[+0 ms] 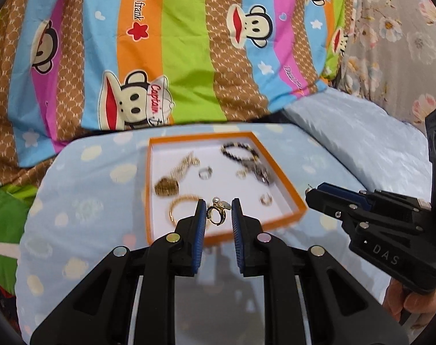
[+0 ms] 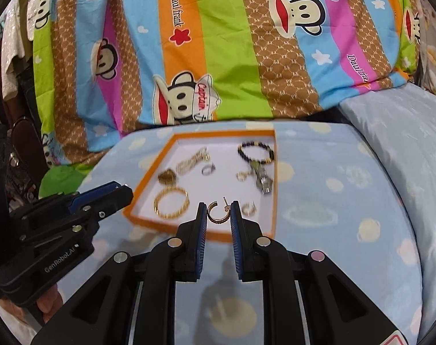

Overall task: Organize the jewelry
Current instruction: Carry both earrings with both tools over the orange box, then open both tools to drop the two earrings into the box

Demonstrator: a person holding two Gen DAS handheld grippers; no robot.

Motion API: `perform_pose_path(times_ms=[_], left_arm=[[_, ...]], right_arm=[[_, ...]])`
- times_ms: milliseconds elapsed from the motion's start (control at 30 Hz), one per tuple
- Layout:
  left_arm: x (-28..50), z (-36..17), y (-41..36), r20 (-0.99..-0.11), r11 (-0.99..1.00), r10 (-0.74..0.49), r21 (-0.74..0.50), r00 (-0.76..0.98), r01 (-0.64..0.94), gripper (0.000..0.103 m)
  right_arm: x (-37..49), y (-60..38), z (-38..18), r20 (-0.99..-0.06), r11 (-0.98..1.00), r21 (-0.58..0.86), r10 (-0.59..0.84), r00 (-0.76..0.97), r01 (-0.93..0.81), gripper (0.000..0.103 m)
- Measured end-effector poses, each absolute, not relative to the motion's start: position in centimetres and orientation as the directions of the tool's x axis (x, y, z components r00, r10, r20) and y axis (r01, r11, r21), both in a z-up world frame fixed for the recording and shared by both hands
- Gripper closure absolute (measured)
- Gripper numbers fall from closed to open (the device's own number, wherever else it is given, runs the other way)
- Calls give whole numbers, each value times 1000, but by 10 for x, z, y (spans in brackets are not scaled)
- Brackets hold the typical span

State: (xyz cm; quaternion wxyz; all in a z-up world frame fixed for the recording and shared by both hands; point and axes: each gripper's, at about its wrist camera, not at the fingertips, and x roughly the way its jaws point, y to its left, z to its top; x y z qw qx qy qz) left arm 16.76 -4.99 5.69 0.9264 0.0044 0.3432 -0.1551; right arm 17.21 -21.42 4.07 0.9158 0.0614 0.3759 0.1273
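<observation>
An orange-rimmed white tray (image 1: 292, 198) (image 2: 149, 166) lies on a light blue spotted cushion and holds jewelry. My left gripper (image 1: 217, 211) is shut on a gold ring with a pearl (image 1: 216, 214), held over the tray's near edge. My right gripper (image 2: 219, 211) is shut on a gold hoop earring (image 2: 216, 214) with a post, also over the tray's near edge. In the tray lie a gold bangle (image 2: 171, 202), a dark bead bracelet (image 2: 255, 151), a gold heart pendant on a chain (image 1: 166, 187), a silver ring (image 2: 208, 169) and small gold rings (image 2: 248, 209).
A striped cartoon-monkey blanket (image 1: 189, 57) rises behind the cushion. A pale blue pillow (image 1: 361, 149) lies at the right. The right gripper shows in the left wrist view (image 1: 310, 194), right of the tray; the left gripper shows in the right wrist view (image 2: 126, 189), left of the tray.
</observation>
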Motion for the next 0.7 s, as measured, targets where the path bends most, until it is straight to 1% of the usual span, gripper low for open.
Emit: perform_pose_path(times_ms=[167, 333, 500, 700], left_arm=[[205, 55, -58, -629, 965, -241, -72, 739, 254, 86], [236, 35, -60, -663, 969, -232, -94, 711, 228, 86], [251, 13, -60, -692, 974, -209, -83, 691, 211, 86], [257, -1, -61, -714, 976, -198, -77, 672, 205, 86]], right_arm=[[206, -207, 37, -665, 959, 227, 281, 692, -171, 87], [238, -205, 12, -689, 960, 246, 269, 673, -132, 87], [248, -207, -8, -709, 966, 233, 246, 660, -109, 87], [250, -204, -15, -714, 970, 214, 234, 660, -113, 87]])
